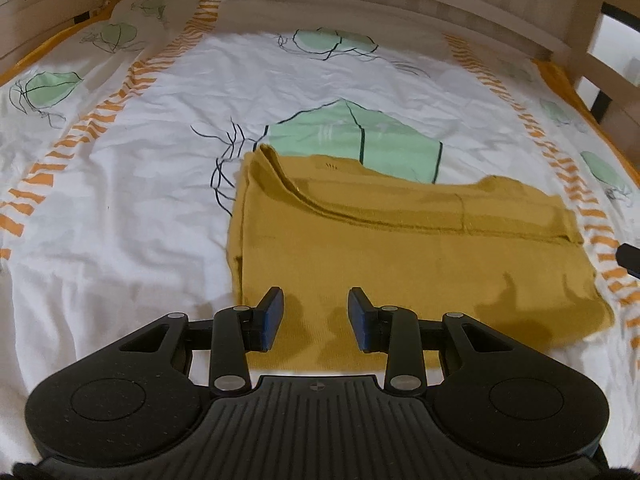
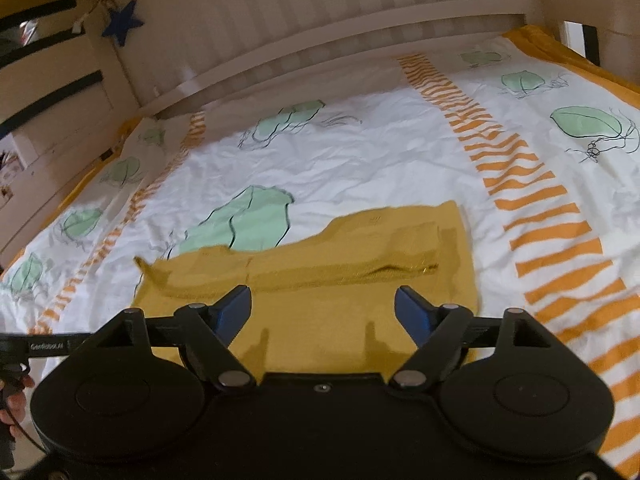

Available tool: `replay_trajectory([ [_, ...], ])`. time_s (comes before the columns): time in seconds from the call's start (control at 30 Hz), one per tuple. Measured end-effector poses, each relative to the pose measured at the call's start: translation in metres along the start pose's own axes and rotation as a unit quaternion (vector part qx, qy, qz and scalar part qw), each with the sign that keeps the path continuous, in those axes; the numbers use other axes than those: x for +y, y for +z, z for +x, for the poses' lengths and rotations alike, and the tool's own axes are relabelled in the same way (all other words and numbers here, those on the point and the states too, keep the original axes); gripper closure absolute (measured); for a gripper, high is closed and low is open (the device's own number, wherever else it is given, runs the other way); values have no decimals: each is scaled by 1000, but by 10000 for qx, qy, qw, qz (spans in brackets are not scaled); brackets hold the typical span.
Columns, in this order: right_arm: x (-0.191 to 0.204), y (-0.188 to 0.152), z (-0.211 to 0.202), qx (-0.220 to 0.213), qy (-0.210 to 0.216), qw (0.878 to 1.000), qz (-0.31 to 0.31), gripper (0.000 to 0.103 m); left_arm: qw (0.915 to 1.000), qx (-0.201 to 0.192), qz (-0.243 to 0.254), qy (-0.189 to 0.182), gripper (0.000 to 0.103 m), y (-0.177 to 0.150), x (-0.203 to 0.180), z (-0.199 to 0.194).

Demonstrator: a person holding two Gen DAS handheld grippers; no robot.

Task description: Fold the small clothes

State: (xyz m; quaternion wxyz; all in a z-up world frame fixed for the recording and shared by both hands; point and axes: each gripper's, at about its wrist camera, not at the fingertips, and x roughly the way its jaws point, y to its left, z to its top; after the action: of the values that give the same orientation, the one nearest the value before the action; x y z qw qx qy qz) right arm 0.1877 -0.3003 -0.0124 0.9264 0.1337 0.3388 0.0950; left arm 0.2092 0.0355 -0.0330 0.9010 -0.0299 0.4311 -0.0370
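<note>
Mustard garment [image 1: 400,264] lay folded, lower centre of frame, on bed cover [image 1: 120,240] | left gripper [image 1: 316,316] parted, empty | right gripper [image 2: 323,312] spread wide, empty | judged: one fold done, possibly another left

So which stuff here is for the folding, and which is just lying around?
For the folding:
- mustard-yellow knitted garment, folded on the bed
- left gripper, right gripper, both open and empty

Just there:
- white quilt with green shapes
- wooden bed rail
- blue felt star
</note>
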Motion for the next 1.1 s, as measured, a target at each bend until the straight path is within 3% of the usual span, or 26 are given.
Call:
replay_trajectory([
  [0.47, 20, -30, 31, -23, -779, 9909, -1095, 18, 9995, -43, -299, 134, 69, -20, 15, 58],
  [0.77, 8, -20, 78, 228, -802, 9948, -583, 18, 9993, -167, -271, 194, 59, -27, 6, 60],
  [0.97, 9, -7, 117, 476, -1120, 9879, -965, 17, 9990, -117, -397, 192, 59, -26, 8, 62],
  [1.1, 3, 14, 142, 633, -1168, 9877, -830, 17, 9987, -90, -459, 183, 58, -25, 9, 63],
])
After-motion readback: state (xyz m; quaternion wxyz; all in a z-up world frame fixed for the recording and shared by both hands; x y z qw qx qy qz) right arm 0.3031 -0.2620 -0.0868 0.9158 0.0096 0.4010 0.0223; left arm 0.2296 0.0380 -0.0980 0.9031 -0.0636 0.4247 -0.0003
